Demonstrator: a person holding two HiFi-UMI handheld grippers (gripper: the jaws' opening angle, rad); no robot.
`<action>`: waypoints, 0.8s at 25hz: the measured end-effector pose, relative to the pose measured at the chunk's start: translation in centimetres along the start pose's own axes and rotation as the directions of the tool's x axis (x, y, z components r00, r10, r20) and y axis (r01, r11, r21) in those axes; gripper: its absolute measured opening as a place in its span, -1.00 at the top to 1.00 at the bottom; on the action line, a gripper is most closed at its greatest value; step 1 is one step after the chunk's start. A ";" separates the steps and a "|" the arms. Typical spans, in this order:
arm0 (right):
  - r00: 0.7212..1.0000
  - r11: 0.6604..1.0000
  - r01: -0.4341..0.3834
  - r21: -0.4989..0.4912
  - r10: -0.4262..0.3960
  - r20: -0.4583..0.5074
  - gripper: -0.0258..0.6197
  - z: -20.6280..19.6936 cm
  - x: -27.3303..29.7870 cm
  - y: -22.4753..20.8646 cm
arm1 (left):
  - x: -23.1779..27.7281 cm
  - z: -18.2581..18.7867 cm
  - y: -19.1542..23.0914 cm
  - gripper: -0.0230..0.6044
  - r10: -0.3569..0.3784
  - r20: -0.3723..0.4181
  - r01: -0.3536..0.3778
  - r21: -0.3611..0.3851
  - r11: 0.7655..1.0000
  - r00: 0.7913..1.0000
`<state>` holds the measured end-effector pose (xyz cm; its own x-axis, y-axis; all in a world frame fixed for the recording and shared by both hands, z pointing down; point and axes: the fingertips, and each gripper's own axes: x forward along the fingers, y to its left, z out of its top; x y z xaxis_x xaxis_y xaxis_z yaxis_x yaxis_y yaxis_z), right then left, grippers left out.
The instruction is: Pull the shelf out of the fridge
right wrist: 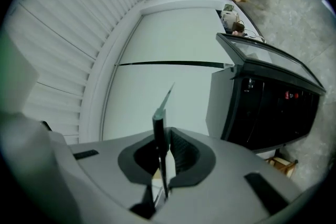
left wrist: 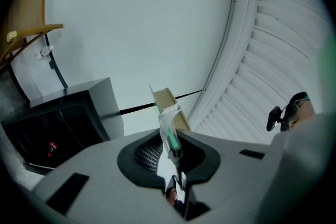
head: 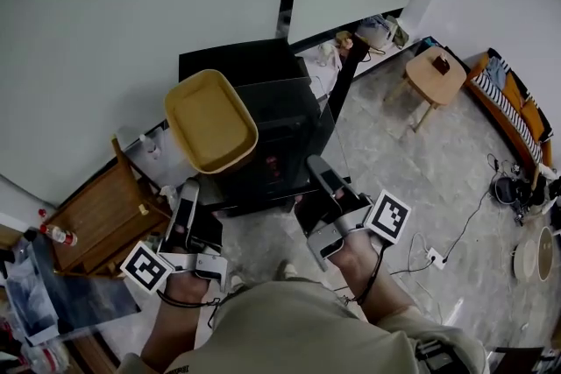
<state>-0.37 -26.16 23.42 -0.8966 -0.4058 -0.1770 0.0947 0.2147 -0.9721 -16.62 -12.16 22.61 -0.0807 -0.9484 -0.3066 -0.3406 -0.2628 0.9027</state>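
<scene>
Shelf (head: 263, 174) lies inside the small black fridge (head: 261, 66) straight ahead of both grippers. It is a flat level in a dark interior and hard to make out. The fridge is a boxy, glossy cabinet. Its glass door (head: 330, 132) stands swung out on the right, just ahead of the right gripper (head: 317, 162).

The left gripper (head: 189, 187) has long, pale grey jaws pressed almost together. In the left gripper view (left wrist: 169, 113) only a thin translucent, greenish tip shows at the seam, and nothing from the fridge is held. The right gripper's jaws are fully together in the right gripper view (right wrist: 164, 105), a narrow dark blade with a clear point, gripping nothing. Both stop short of the fridge opening.

A smooth, round-cornered tan tray (head: 210, 120) sits on the fridge top. It overhangs the front-left corner, above and ahead of the left gripper. Something small and red (head: 272, 160) shows inside. A wooden cabinet (head: 96, 219) stands left of the left gripper. A light wooden stool (head: 436, 76) stands well off to the right on the grey mottled floor (head: 421, 179).
</scene>
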 end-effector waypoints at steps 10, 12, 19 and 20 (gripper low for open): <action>1.000 1.000 0.000 0.021 0.000 -0.007 0.91 0.3 1.3 1.2 | 1.5 1.4 -1.8 0.83 -0.013 -0.018 0.013 0.025 1.000 1.000; 1.000 1.000 0.018 0.020 -0.018 -0.022 0.91 0.3 1.4 0.7 | 1.5 1.4 -1.3 0.83 0.000 -0.019 0.000 0.015 1.000 1.000; 0.997 0.998 0.066 0.023 -0.065 -0.040 0.91 -0.9 1.4 -1.8 | 0.1 1.3 1.4 0.83 0.044 -0.003 -0.044 -0.042 0.998 0.999; 0.996 0.997 0.072 0.022 -0.071 -0.045 0.91 -1.0 1.4 -2.1 | 0.0 1.2 1.7 0.83 0.048 -0.002 -0.048 -0.050 0.998 0.999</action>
<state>-2.23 -26.29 25.34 -0.9195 -0.3798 -0.1008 0.0396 0.1657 -0.9854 -18.33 -12.40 23.75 -0.0953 -0.9603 -0.2622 -0.2894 -0.2253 0.9303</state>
